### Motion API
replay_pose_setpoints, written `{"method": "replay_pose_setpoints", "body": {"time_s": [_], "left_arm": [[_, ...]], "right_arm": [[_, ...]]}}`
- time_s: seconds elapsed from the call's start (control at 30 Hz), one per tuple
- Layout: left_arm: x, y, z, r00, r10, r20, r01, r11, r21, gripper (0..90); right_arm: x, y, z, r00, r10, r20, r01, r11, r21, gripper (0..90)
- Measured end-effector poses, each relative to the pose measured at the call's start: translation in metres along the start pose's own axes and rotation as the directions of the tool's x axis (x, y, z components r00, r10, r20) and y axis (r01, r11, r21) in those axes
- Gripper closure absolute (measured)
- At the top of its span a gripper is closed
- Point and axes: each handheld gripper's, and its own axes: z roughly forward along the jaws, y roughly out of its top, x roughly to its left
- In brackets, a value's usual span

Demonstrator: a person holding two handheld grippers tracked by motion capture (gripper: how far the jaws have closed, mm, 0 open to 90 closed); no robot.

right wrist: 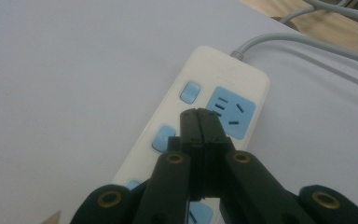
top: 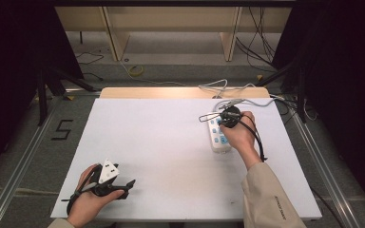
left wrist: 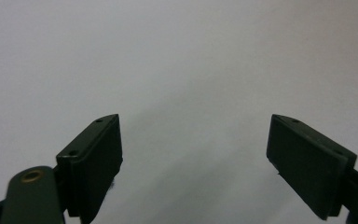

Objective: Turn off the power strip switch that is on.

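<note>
A white power strip (top: 217,137) with light-blue sockets and switches lies on the right half of the white table (top: 161,142). In the right gripper view the power strip (right wrist: 223,88) runs away from me, and my right gripper (right wrist: 198,113) is shut, its tips over the strip between a blue switch (right wrist: 189,92) and a blue socket (right wrist: 231,111). From above, the right gripper (top: 225,118) sits over the strip's far end. My left gripper (top: 127,186) rests at the near left of the table. Its black jaws stand wide apart around bare table (left wrist: 193,140), holding nothing.
The strip's grey cable (top: 247,101) trails off the table's far right edge, with more grey cables (right wrist: 335,46) on the wooden strip behind. Table legs, floor cables and a yellow loop (top: 135,71) lie beyond. A floor mark "5" (top: 62,129) is at the left.
</note>
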Motion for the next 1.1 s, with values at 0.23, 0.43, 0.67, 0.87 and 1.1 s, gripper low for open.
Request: {"method": "replay_pose_setpoints", "body": {"time_s": [0.23, 0.43, 0.67, 0.87, 1.1], "left_arm": [[0.0, 0.0, 0.0, 1.0, -0.001, 0.001, 0.001, 1.0, 0.0, 18.0], [0.0, 0.0, 0.0, 1.0, -0.002, 0.002, 0.002, 1.0, -0.001, 17.9], [0.0, 0.0, 0.0, 1.0, -0.002, 0.003, 0.002, 1.0, -0.001, 18.0], [0.0, 0.0, 0.0, 1.0, -0.004, 0.003, 0.004, 1.0, -0.002, 18.0], [0.0, 0.0, 0.0, 1.0, -0.004, 0.005, 0.004, 1.0, -0.002, 18.0]], "right_arm": [[0.001, 0.003, 0.004, 1.0, -0.005, -0.002, 0.005, 1.0, 0.008, 90.0], [0.002, 0.007, 0.007, 0.9999, -0.011, -0.002, 0.011, 1.0, 0.009, 90.0], [0.002, 0.012, 0.011, 1.0, -0.001, -0.003, 0.001, 1.0, 0.015, 90.0], [0.004, 0.013, 0.015, 1.0, 0.002, -0.004, -0.002, 1.0, 0.016, 90.0], [0.005, 0.015, 0.021, 1.0, 0.004, -0.002, -0.004, 1.0, 0.028, 90.0]]}}
